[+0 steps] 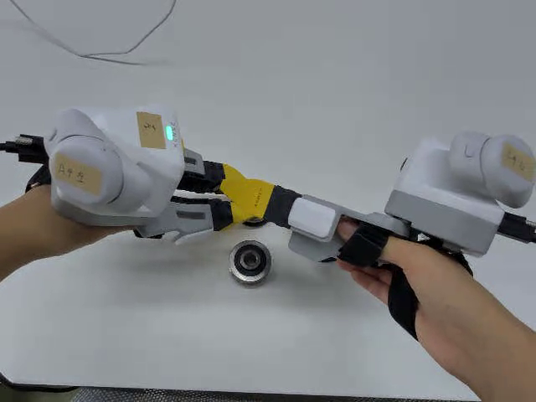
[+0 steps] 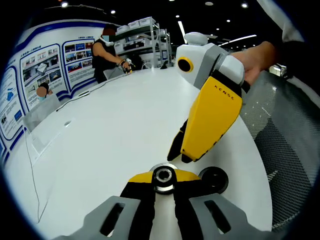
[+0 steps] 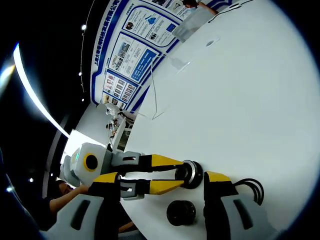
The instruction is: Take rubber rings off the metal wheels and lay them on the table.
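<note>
Wide bare table [image 1: 352, 100] lies open beyond both grippers; I can pass there. My left gripper [image 2: 163, 181], clamped on a held wheel [image 2: 163, 175], meets the right gripper [image 3: 162, 177] and its spread jaws head-on. A loose wheel [image 1: 249, 261] sits just beside them; a thin cable [image 1: 109, 52] crosses far left.

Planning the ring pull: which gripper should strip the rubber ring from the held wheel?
Likely right. The left gripper is shut on the wheel, steadying it; the right gripper is open beside it.

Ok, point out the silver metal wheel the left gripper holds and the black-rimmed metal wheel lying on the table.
Held silver metal wheel [image 2: 163, 176]: left gripper view, its hub face.
Loose black-rimmed metal wheel [image 1: 249, 261]: head view, its hub.
</note>
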`<move>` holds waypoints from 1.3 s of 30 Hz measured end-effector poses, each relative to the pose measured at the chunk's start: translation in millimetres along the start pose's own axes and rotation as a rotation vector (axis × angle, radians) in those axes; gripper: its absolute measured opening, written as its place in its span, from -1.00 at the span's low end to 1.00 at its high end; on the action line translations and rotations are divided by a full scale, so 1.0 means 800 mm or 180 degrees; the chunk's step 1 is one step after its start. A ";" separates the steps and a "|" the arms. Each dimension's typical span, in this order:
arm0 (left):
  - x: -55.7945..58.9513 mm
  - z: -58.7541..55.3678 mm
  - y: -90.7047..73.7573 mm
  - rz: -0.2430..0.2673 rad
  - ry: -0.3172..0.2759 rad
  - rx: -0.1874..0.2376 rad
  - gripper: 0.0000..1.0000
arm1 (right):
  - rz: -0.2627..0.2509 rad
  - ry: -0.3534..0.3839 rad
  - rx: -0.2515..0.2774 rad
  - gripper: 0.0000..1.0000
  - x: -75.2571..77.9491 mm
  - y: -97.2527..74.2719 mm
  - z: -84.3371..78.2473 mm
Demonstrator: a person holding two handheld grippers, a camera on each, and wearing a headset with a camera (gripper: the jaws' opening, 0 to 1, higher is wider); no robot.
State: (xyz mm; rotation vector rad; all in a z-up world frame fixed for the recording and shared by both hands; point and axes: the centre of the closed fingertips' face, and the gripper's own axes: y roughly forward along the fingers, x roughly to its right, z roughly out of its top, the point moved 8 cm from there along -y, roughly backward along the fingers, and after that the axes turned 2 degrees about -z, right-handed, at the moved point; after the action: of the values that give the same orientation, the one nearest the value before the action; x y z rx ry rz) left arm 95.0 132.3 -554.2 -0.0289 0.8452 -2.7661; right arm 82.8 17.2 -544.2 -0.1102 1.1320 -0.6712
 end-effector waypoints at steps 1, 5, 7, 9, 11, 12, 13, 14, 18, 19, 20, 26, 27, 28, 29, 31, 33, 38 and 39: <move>0.000 0.000 0.000 -0.0001 0.0001 0.0002 -0.74 | -0.0003 -0.0002 0.0006 0.38 -0.001 0.001 0.000; 0.000 -0.001 0.000 0.0001 -0.0003 0.0014 -0.74 | -0.0025 -0.0004 -0.0006 0.38 -0.001 0.004 -0.001; 0.000 -0.001 0.000 0.0002 -0.0002 0.0021 -0.74 | -0.0016 0.0014 -0.0034 0.37 -0.001 0.005 -0.002; 0.000 -0.001 0.000 0.0005 -0.0008 0.0027 -0.74 | -0.0021 0.0042 -0.0032 0.37 -0.001 0.006 -0.002; 0.001 -0.001 0.000 0.0007 -0.0002 0.0026 -0.74 | -0.0040 0.0067 -0.0029 0.37 -0.001 0.007 -0.002; 0.001 -0.001 0.000 0.0007 -0.0003 0.0028 -0.74 | -0.0046 0.0061 -0.0032 0.37 -0.002 0.007 -0.003; 0.001 -0.001 0.000 0.0006 -0.0005 0.0031 -0.74 | -0.0047 0.0053 -0.0040 0.37 -0.002 0.007 -0.003; 0.001 -0.001 0.000 0.0007 -0.0005 0.0032 -0.74 | -0.0047 0.0054 -0.0054 0.37 -0.002 0.008 -0.003; 0.001 -0.001 -0.001 0.0006 -0.0003 0.0039 -0.74 | -0.0042 0.0044 -0.0091 0.37 -0.003 0.008 -0.006; 0.001 -0.001 0.000 0.0007 -0.0003 0.0038 -0.74 | -0.0041 0.0041 -0.0091 0.37 -0.003 0.008 -0.006; 0.001 -0.001 -0.001 0.0007 0.0002 0.0037 -0.74 | -0.0040 0.0041 -0.0090 0.37 -0.004 0.007 -0.006; 0.002 0.001 0.000 0.0007 0.0009 0.0032 -0.74 | -0.0001 0.0034 -0.0057 0.35 -0.007 0.005 -0.003; 0.001 0.001 0.000 0.0007 0.0008 0.0031 -0.74 | 0.0001 0.0032 -0.0058 0.35 -0.007 0.005 -0.003; 0.002 0.001 0.000 0.0007 0.0008 0.0032 -0.74 | 0.0002 0.0028 -0.0058 0.35 -0.007 0.005 -0.003; 0.001 0.000 0.000 0.0007 0.0007 0.0034 -0.74 | 0.0006 0.0021 -0.0058 0.35 -0.007 0.004 -0.003; 0.001 0.000 0.000 0.0008 0.0001 0.0036 -0.74 | 0.0017 0.0020 -0.0058 0.34 -0.007 0.002 -0.003; 0.001 0.000 0.000 0.0007 0.0000 0.0037 -0.74 | 0.0018 0.0022 -0.0063 0.32 -0.006 0.002 -0.003; 0.001 0.000 0.000 0.0010 0.0004 0.0031 -0.74 | 0.0022 -0.0010 -0.0120 0.29 -0.003 0.007 -0.005; 0.001 0.000 0.000 0.0010 0.0003 0.0031 -0.74 | 0.0013 -0.0027 -0.0110 0.29 -0.002 0.007 -0.005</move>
State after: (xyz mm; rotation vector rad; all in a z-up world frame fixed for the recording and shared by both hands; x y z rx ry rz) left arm 94.0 132.0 -554.5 -0.0245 0.8310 -2.7673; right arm 81.4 23.8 -546.8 -0.1400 1.1357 -0.6473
